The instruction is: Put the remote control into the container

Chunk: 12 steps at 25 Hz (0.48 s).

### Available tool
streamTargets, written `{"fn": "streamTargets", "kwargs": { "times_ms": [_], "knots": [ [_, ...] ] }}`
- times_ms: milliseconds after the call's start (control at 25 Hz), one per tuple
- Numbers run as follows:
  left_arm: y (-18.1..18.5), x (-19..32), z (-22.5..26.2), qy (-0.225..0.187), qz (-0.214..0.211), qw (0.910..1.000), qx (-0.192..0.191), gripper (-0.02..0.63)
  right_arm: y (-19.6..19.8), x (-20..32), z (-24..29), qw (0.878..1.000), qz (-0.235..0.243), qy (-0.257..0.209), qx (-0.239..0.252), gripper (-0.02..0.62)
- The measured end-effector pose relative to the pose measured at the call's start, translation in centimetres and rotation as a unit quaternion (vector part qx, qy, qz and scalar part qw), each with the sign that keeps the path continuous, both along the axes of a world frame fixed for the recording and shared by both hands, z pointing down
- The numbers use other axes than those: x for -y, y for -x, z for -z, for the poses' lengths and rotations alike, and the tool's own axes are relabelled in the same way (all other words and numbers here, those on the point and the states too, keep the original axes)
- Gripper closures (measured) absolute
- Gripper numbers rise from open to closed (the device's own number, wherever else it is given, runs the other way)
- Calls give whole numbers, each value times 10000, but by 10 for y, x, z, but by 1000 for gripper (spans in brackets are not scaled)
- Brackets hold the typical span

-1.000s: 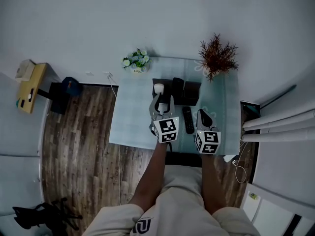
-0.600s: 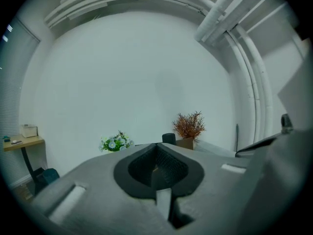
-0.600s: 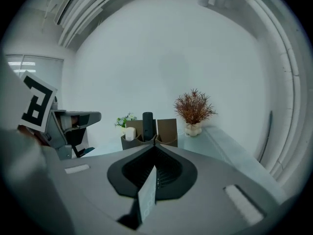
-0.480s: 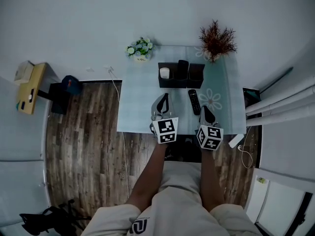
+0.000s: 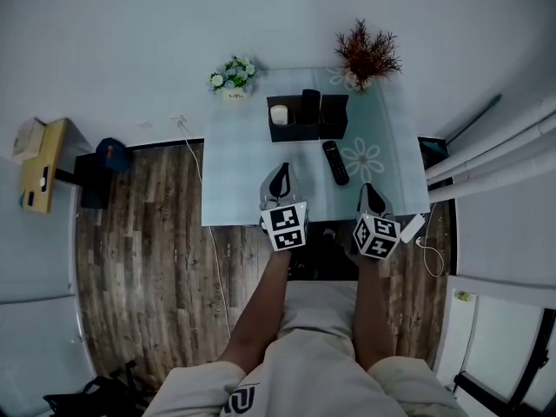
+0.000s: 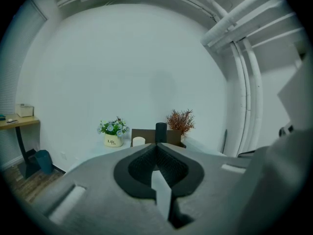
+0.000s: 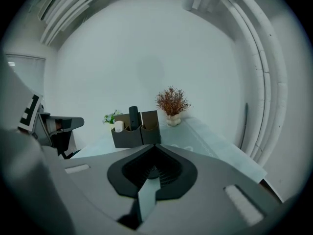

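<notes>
Both grippers are idle at the near edge of the table [image 5: 236, 185]. The left gripper [image 5: 280, 174] has its jaws pressed together with nothing between them. The right gripper [image 5: 369, 191] is the same, closed and empty.

The remote control [image 5: 335, 162] lies flat on the tablecloth, on the near side of the container [image 5: 300, 134] and apart from it. It sits between the two grippers and closer to the right one, and neither touches it.

The container is a black three-slot holder at the far side of the table. Its left slot holds a white cylinder [image 5: 279, 114]. A dark slim object [image 5: 310, 102] stands upright in the middle slot, and we cannot tell what it is. The right slot looks free.

We judge the step as pre-grasp, with the pick of the remote not yet started. The next move calls for opening the jaws, probably on the right gripper, and reaching far-left to the remote. The jaws should close across its narrow width. Then lift it, tip it upright and lower it into the free right slot, clear of the holder's rim.
</notes>
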<state>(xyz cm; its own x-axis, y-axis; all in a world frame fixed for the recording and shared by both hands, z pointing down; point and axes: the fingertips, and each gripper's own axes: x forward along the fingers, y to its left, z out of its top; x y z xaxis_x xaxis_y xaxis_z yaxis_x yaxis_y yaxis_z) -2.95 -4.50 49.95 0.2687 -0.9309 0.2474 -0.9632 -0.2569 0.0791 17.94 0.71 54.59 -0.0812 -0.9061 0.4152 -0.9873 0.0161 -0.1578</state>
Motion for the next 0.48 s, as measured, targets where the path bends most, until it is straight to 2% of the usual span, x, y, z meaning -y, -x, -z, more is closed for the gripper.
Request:
{"fn": "streamTargets", "kwargs": {
  "times_ms": [320, 480],
  "knots": [
    [-1, 9, -4, -18, 5, 9998, 208, 601, 29, 19, -11, 9982, 457, 376, -128, 592],
    [0, 26, -12, 1, -6, 9998, 219, 601, 38, 41, -24, 9953, 657, 693, -138, 543]
  ]
}}
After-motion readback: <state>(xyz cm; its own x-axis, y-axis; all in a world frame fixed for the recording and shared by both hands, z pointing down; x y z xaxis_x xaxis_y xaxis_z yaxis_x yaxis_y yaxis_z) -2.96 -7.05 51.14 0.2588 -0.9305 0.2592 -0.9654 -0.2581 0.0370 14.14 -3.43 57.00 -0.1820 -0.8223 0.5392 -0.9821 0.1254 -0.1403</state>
